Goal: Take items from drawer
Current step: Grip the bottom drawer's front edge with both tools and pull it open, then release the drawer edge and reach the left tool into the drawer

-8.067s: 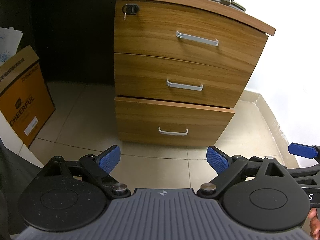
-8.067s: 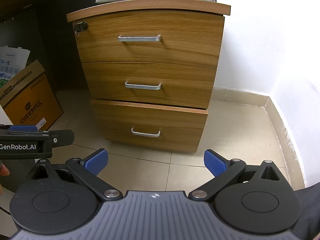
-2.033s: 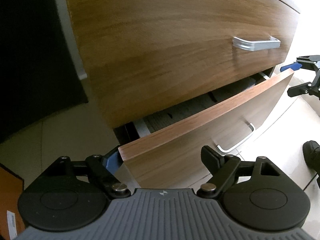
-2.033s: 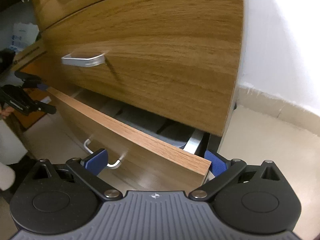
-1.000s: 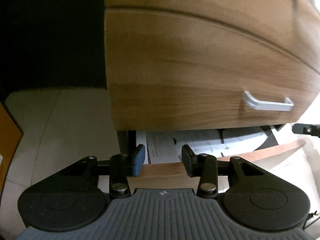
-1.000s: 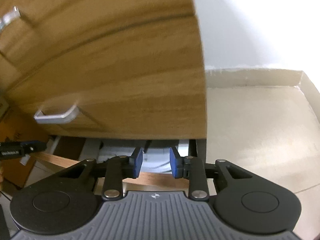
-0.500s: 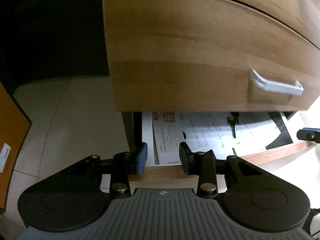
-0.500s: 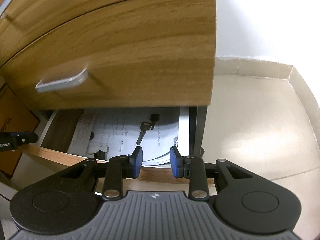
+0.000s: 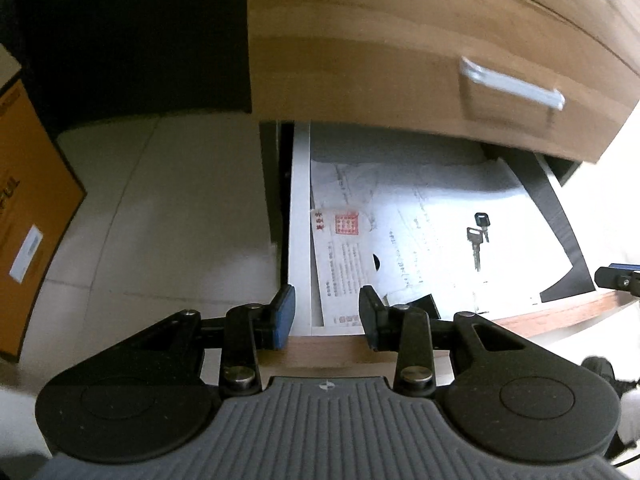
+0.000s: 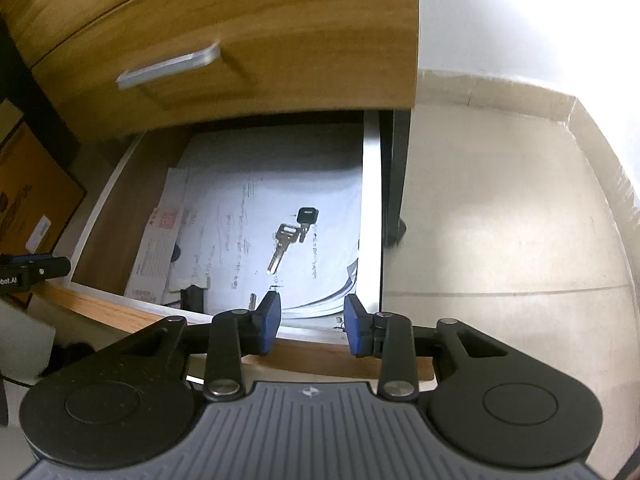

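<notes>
Wood-grain cabinet point(image 9: 400, 40) with its bottom drawer point(image 9: 300, 220) drawn well out beneath the closed middle drawer front point(image 10: 240, 40). The opening step appears complete or nearly so; removal of the contents has not yet begun.

Contents, largest first: white printed papers point(image 10: 248, 200) cover the drawer floor; an envelope-like sheet with a red stamp point(image 9: 344, 240) lies along the left wall; a small bunch of keys point(image 10: 290, 236), one silver and one with a black head, rests on the papers towards the right wall; a small dark object near the front lip point(image 10: 192, 296) is too indistinct to identify.

Left gripper point(image 9: 326, 316): jaws stand a moderate way apart over the drawer's front left corner, straddling the top edge of the front panel; whether the pads touch the wood cannot be told, and nothing is carried.

Right gripper point(image 10: 310, 320): jaws are opening, at a similar moderate gap above the front right corner, with the panel's edge and the paper margin seen between them but no item held.

Next move, as judged: one gripper must travel forward and down into the drawer. The keys, lying flat, call for a low, narrow pinch; the papers would need an edge lifted first.
</notes>
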A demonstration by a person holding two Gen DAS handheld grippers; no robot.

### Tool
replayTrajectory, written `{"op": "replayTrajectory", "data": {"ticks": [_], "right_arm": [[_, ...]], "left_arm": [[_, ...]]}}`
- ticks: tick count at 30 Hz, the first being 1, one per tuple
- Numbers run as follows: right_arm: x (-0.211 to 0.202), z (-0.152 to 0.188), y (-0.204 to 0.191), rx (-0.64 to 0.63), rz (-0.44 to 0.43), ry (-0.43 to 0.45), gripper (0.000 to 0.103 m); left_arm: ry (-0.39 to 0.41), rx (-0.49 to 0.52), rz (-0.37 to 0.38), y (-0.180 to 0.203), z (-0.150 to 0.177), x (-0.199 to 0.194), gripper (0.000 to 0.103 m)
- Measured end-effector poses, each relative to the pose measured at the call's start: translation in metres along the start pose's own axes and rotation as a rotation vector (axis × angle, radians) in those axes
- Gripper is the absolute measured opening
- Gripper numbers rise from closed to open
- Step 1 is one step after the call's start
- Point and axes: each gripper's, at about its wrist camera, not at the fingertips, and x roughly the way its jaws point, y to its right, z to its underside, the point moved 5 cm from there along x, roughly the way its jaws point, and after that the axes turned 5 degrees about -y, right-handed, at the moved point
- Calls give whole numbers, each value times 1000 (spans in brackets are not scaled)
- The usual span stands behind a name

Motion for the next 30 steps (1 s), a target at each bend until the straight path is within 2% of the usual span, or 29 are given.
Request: {"op": "replayTrajectory", "data": {"ticks": [10,14,23,27,30], "right_arm": [[1,19,-11,-72,9,-46,39],[1,19,-13,-76,6,-81,39],[13,3,-29,-83,-33,-70,39],[26,-10,-39,-129,-58,-110,39],[37,-20,-48,-169,-86,-147,39]], "left_arm": [[-84,5,-65,6,34,-12,39],[-108,7,-60,5,41,-15,39],[-98,9,-50,5,49,-13,43],[-100,6,-28,9,41,-8,43],[-80,46,-7,18,34,-7,43]]}}
